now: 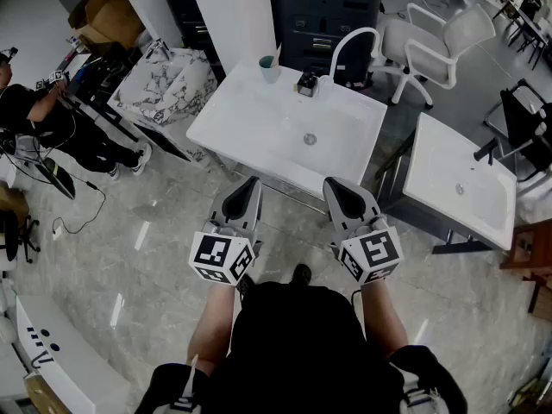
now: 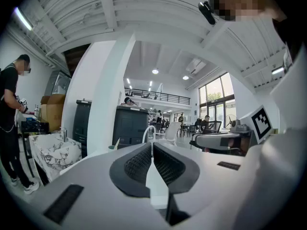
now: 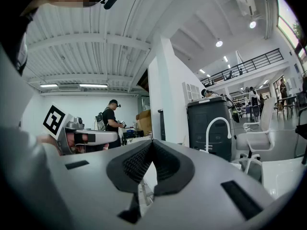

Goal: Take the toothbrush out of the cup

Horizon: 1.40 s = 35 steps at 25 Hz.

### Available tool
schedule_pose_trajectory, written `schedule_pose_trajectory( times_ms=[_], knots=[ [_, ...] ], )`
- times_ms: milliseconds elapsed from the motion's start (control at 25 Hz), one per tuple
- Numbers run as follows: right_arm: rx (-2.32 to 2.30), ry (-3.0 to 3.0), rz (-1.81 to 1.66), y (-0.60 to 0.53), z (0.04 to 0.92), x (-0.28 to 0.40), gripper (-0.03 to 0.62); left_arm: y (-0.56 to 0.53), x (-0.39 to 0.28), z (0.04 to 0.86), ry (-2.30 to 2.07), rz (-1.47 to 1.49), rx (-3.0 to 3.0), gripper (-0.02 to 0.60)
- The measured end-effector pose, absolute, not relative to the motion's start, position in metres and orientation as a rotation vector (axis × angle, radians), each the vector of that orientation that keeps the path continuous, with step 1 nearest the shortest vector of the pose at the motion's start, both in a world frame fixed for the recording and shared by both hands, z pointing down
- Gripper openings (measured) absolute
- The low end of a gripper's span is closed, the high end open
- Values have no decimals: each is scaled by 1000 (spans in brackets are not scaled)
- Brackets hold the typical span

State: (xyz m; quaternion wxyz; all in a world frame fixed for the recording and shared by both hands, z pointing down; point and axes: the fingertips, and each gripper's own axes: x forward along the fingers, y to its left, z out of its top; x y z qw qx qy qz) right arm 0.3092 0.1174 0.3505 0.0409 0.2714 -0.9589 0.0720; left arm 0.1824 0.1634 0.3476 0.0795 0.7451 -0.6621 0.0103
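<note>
A teal cup (image 1: 270,68) stands at the far left corner of the white sink table (image 1: 250,123), with a pale toothbrush (image 1: 276,54) leaning out of it. In the left gripper view the cup (image 2: 112,147) and toothbrush (image 2: 117,143) peek over the left jaw. My left gripper (image 1: 250,185) and right gripper (image 1: 333,186) hang side by side in front of the table's near edge, well short of the cup. Both point almost level. Each pair of jaws meets at the tips (image 2: 152,144) (image 3: 152,143) with nothing between them.
A white faucet (image 1: 349,46) and a small dark box (image 1: 306,84) stand at the sink's back. A second white sink (image 1: 466,184) lies to the right, a marble-patterned one (image 1: 168,80) to the left. A white chair (image 1: 431,46) and dark cabinet (image 1: 323,7) are behind. A person (image 1: 34,119) stands far left.
</note>
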Motion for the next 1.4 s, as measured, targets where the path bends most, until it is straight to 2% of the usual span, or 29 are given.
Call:
schedule_pose_trajectory(
  times_ms=[640,1040,1400],
  knots=[
    [778,-2957,326,127,356,309,31,171,188,351,-1985,51,2212,28],
    [814,-2949,366,121,360,283,31,173,160,356,-1961,55,2226,28],
    [927,-2908,380,102,359,228,31,143,107,352,-1851,55,2314,28]
  ],
)
